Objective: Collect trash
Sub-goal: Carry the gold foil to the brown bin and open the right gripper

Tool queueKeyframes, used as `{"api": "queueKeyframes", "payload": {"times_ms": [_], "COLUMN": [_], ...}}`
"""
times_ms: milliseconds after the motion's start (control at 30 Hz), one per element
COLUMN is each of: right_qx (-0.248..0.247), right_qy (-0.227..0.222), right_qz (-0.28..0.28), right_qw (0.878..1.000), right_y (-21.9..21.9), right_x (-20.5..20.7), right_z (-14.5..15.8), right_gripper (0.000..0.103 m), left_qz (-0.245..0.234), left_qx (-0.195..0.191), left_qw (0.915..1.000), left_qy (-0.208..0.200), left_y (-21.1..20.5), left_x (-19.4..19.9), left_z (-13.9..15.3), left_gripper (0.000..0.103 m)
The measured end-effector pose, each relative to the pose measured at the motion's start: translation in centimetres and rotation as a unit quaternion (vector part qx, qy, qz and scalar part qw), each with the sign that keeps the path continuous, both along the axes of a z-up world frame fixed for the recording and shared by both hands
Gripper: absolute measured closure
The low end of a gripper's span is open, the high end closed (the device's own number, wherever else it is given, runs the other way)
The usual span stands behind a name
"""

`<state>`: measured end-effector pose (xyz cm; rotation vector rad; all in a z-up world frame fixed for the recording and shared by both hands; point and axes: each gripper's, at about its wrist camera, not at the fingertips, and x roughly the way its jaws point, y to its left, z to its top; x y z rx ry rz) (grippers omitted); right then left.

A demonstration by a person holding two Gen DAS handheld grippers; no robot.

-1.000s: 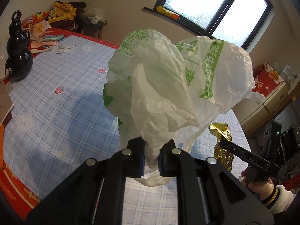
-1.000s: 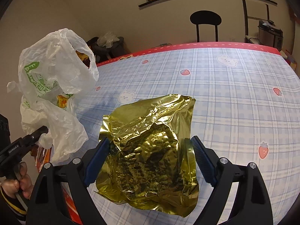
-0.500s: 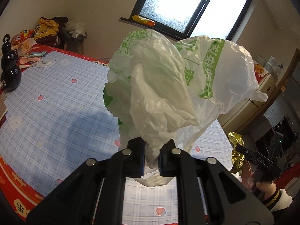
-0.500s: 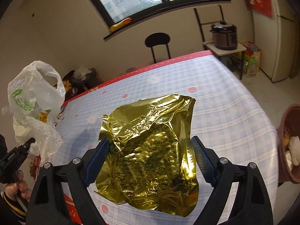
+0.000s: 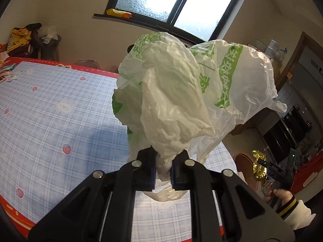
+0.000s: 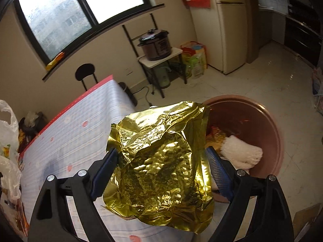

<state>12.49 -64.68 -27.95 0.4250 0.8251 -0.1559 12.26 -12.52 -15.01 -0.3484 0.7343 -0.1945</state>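
Both tools carry trash; my left tool (image 5: 162, 168) is pinched tight on the neck of a plastic bag (image 5: 187, 94), which billows up over the tabletop (image 5: 50, 117); my right tool (image 6: 161, 170) stands wide with a gold wrapper (image 6: 161, 157) gripped between its pads, off the tabletop's end, partly over the brown bin (image 6: 262, 129) on the floor.

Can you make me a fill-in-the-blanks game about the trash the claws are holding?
1. The left claw pinches a white and ____ plastic bag.
2. The right claw holds a crinkly ____ foil wrapper.
3. The round brown bin stands on the ____.
Missing words: green, gold, floor.
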Motion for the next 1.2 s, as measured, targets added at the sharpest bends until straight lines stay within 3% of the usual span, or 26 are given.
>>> {"api": "queueKeyframes", "payload": {"times_ms": [133, 300, 500, 767, 1000, 1200], "right_qx": [-0.017, 0.017, 0.014, 0.003, -0.007, -0.026], "right_qy": [0.011, 0.003, -0.020, -0.046, -0.060, -0.061], "right_qz": [-0.037, -0.075, -0.084, -0.090, -0.092, -0.110], "right_qw": [0.999, 0.997, 0.996, 0.995, 0.994, 0.992], "right_y": [-4.2, -7.9, -8.2, -7.6, -8.1, -9.8], "right_x": [0.2, 0.6, 0.0, -3.7, -7.7, -11.6], "right_z": [-0.4, 0.0, 1.9, 5.1, 7.5, 8.4], "right_gripper": [0.015, 0.005, 0.005, 0.005, 0.005, 0.005], "left_qz": [-0.010, -0.011, -0.031, -0.089, -0.169, -0.257], "left_qx": [0.004, 0.010, 0.013, 0.015, -0.001, -0.010], "left_qw": [0.9999, 0.9999, 0.9994, 0.9957, 0.9851, 0.9662], "left_qy": [0.007, -0.001, -0.007, -0.021, -0.032, -0.023], "left_y": [-1.8, -2.8, -4.2, -8.6, -15.4, -24.2], "left_x": [0.3, 0.2, 0.9, 1.8, 3.3, 5.1], "left_z": [-0.4, -0.6, -0.1, 0.9, 1.1, 0.1], "left_gripper": [0.089, 0.089, 0.089, 0.089, 0.089, 0.089]}}
